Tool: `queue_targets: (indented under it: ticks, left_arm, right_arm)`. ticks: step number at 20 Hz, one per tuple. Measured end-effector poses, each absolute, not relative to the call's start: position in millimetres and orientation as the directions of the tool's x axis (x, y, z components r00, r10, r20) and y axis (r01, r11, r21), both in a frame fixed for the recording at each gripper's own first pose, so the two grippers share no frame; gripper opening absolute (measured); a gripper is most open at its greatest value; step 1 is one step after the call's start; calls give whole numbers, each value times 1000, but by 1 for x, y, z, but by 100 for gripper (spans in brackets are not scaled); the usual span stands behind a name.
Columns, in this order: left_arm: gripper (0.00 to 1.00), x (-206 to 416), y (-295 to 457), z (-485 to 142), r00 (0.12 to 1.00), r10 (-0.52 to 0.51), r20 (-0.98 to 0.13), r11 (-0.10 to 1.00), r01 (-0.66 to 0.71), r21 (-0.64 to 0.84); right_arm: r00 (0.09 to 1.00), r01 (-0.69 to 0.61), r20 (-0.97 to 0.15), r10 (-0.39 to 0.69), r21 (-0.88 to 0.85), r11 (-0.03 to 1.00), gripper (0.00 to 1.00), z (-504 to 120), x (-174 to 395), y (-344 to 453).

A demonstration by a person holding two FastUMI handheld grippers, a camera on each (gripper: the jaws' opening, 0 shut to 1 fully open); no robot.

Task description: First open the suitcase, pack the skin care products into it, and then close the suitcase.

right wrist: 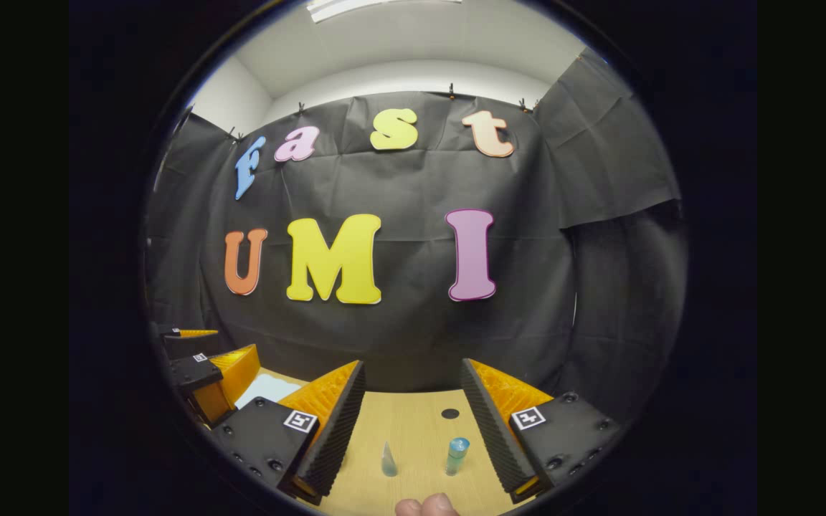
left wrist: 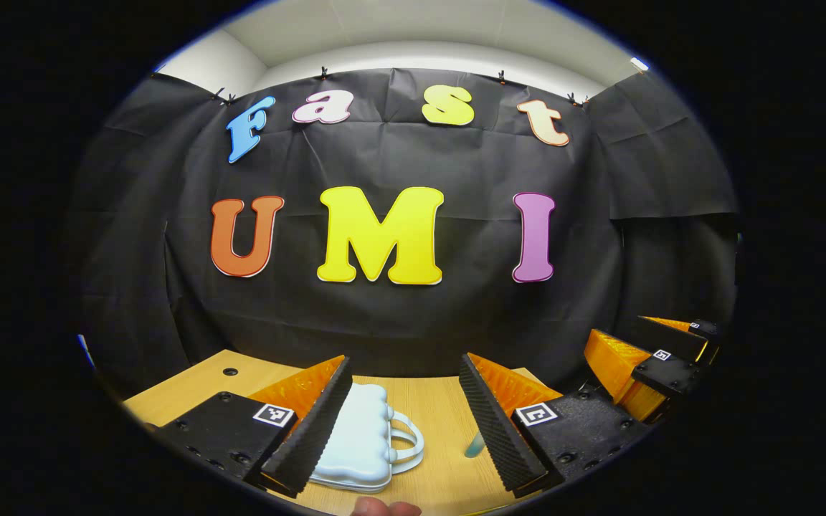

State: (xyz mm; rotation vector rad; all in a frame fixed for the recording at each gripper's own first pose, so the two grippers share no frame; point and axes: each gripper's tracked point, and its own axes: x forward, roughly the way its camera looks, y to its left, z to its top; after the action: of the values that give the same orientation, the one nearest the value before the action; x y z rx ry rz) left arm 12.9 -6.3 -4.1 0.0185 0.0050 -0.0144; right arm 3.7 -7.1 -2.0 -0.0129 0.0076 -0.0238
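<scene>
In the left gripper view, the left claw (left wrist: 404, 416) hovered above the wooden bench (left wrist: 442, 423) with its jaws spread wide and nothing between them. The pale blue suitcase (left wrist: 359, 441) lay closed and flat on the bench just inside the claw's left finger, partly hidden behind it, its looped handle (left wrist: 409, 444) pointing toward the gap between the fingers. A sliver of a bluish bottle (left wrist: 474, 444) peeked out against the inner edge of the claw's right finger. Farther right, beyond that finger, the other claw (left wrist: 653, 362) showed at the edge of the view.

In the right gripper view, the left claw (right wrist: 201, 365) showed at the far left, with a corner of the suitcase (right wrist: 266, 390) just beside it. The right claw (right wrist: 413, 419) also stood spread and empty over the bench (right wrist: 420, 430). Between its fingers, down on the bench, a small clear cone-shaped tube (right wrist: 388, 460) stood nearer the left finger, and a blue-capped bottle (right wrist: 456, 456) stood upright nearer the right finger, the two apart from each other and from the fingers.
</scene>
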Motion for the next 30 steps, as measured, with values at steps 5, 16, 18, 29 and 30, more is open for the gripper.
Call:
queue_targets:
  ticks: [5,16,18,29,30]
  left_arm:
    - [96,12,-8,-9,1000,-18,-11,998,18,53]
    - [99,29,-30,-81,961,-179,-212,870,255,421]
    - [99,31,-34,-108,937,-206,-283,812,325,485]
    - [98,86,0,-237,800,-30,-600,450,546,706]
    - [98,89,1,-244,790,-22,-613,424,563,709]
  right_arm:
    - [999,30,-18,-30,-10,999,80,-7,5,-10]
    - [989,99,-106,-107,-75,992,80,-37,-14,-71]
    - [982,134,-121,-145,-99,986,80,-43,-18,-93]
    - [923,311,-192,-333,-135,941,80,-67,-46,-179]
    - [920,318,-193,-340,-138,938,80,-67,-46,-182]
